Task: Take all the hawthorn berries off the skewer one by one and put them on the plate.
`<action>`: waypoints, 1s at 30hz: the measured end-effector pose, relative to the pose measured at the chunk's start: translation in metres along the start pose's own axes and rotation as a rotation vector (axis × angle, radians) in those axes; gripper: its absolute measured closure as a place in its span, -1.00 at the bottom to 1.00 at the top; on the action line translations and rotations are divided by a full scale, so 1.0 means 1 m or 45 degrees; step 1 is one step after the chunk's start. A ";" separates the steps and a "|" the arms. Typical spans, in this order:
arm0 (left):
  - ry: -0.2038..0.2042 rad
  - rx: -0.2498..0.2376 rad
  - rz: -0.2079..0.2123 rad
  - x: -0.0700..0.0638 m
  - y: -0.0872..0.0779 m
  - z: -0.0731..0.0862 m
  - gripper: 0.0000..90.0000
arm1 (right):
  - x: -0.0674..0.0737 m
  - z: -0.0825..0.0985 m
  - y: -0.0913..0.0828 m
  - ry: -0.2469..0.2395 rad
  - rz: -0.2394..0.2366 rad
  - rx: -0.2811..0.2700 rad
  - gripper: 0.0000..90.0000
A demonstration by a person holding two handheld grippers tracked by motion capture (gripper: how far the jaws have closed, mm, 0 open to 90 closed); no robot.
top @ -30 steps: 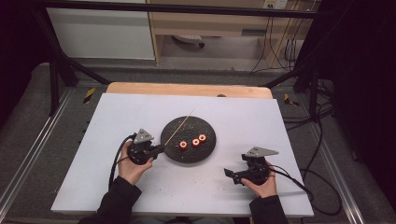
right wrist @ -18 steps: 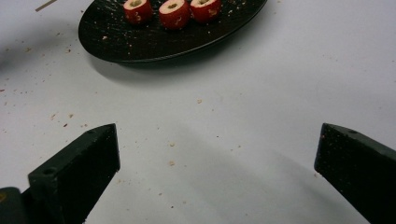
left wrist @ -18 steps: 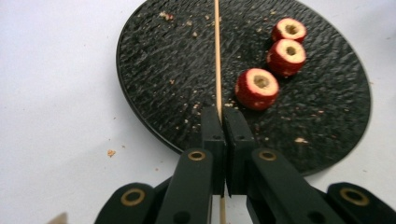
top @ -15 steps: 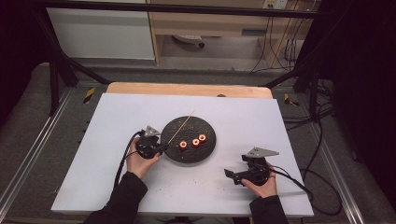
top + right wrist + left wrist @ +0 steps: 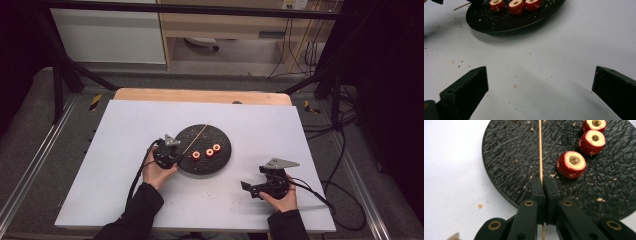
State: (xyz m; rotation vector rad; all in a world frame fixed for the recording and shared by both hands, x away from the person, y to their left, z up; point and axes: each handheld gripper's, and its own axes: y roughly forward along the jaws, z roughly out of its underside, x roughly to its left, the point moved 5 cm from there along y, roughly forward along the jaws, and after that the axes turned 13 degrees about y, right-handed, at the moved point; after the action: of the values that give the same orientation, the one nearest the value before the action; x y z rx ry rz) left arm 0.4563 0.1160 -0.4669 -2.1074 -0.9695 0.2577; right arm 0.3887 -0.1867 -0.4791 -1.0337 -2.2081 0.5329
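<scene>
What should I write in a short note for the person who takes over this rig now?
Left gripper: shut on the wooden skewer, over the near edge of the black plate.
Right gripper: open, holding nothing, resting on the white table apart from the plate.
Three cored red fruit pieces lie in a row on the plate, beside the skewer.
Done: skewer gripped.
Left: probably threading the pieces onto the skewer; none is on it yet.

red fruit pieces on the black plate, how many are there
3, in a short row on the black plate, right of the wooden skewer: the nearest piece by the left gripper, the middle piece behind it, and the farthest piece at the frame edge. None seem hidden.
</scene>
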 end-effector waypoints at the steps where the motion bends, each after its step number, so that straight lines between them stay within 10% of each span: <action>1: 0.003 0.006 0.000 0.000 0.001 -0.001 0.95 | 0.000 0.000 0.000 0.000 -0.002 -0.002 -0.97; 12: 0.017 -0.029 0.045 -0.001 0.001 -0.001 0.84 | 0.000 0.000 -0.001 -0.001 -0.009 -0.004 -0.97; 30: 0.050 -0.192 0.171 0.005 -0.049 0.018 -0.10 | -0.001 -0.001 -0.003 0.022 -0.008 -0.018 -0.96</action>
State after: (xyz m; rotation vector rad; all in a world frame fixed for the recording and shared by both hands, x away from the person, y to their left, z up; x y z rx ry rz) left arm 0.4242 0.1496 -0.4432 -2.3111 -0.8481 0.2154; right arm 0.3889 -0.1890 -0.4770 -1.0347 -2.2027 0.5043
